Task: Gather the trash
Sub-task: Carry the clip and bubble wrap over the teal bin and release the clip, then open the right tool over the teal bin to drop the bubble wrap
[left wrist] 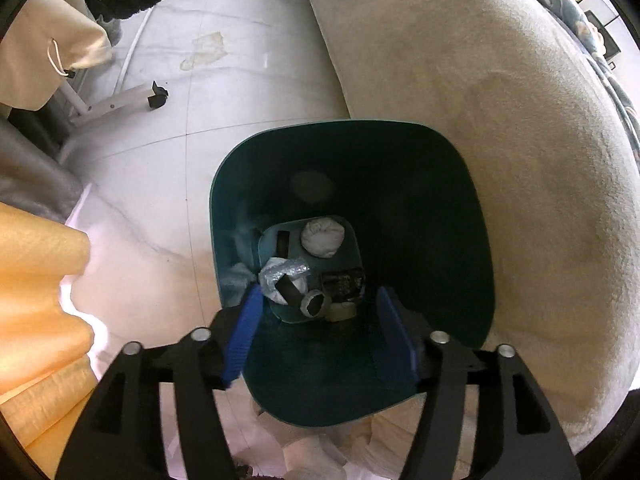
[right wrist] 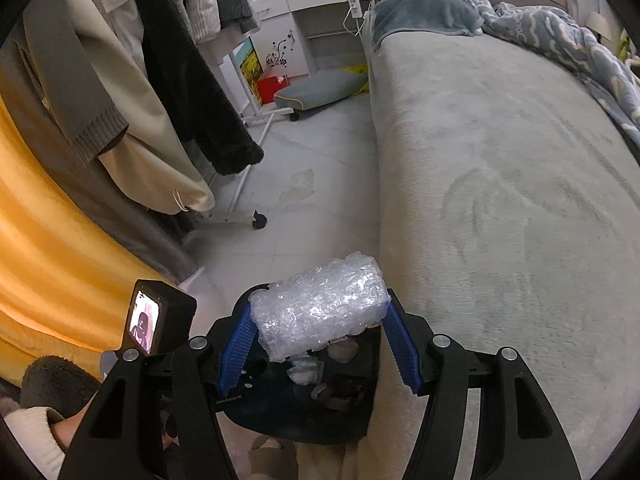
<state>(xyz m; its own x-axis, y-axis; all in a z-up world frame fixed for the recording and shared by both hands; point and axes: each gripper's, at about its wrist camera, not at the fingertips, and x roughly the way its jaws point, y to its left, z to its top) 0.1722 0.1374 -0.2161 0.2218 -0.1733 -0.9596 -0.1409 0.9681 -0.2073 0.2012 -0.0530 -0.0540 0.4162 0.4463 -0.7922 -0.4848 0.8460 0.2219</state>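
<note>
The roll of bubble wrap point(right wrist: 322, 312) sits crosswise between the blue pads of the right gripper point(right wrist: 320, 334), which is clamped on its two ends; the roll hangs directly above the open mouth of the dark green bin point(right wrist: 280, 420), seen below it in the right wrist view. In the left wrist view the bin point(left wrist: 420, 208) fills the centre, standing on the pale tiled floor point(left wrist: 240, 80) and touching the beige bed cover point(left wrist: 500, 160) at its 3 o'clock side. On the bin's bottom lie a white crumpled wad point(left wrist: 323, 237) at 12 o'clock, a smaller piece of bubble wrap with black tape point(left wrist: 285, 278) at 9 o'clock, a black wrapper point(left wrist: 343, 284) at 3 o'clock and a short dark tube point(left wrist: 316, 304) at 6 o'clock, all close together. The left gripper point(left wrist: 318, 332) hovers over the bin's near rim with its blue pads set wide apart and nothing between them. An orange curtain point(left wrist: 36, 280) hangs at 9 o'clock of the bin, and a rack foot with a black castor point(left wrist: 156, 96) stands on the floor at 11 o'clock, well apart from it. White paper scraps point(left wrist: 312, 456) lie on the floor just beside the bin at 6 o'clock. A blue patterned blanket point(right wrist: 560, 36) lies at the far end of the bed.
</note>
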